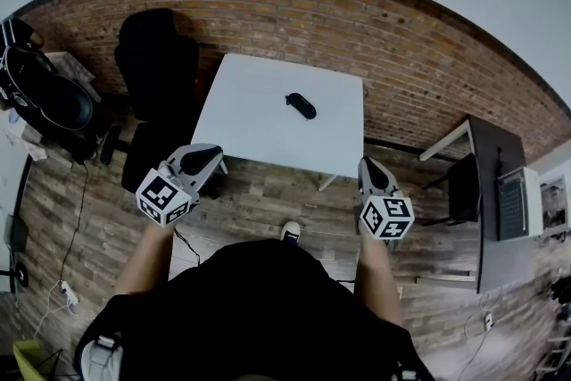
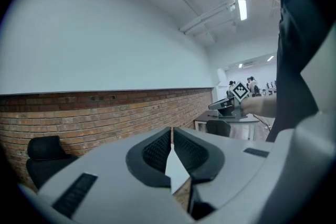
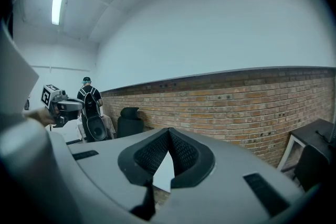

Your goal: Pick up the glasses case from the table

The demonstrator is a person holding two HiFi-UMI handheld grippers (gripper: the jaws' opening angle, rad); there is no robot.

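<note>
The black glasses case lies on the white table, right of its middle. Both grippers hover short of the table's near edge, apart from the case. My left gripper is at the near left corner, with its jaws closed tip to tip and nothing between them. My right gripper is beside the near right corner, also shut and empty. Only a sliver of white table shows below the jaws in each gripper view, and the case is hidden there.
A black office chair stands left of the table against the brick wall. A dark desk with a laptop is at the right. Cables run over the wooden floor. A person with a backpack stands far off.
</note>
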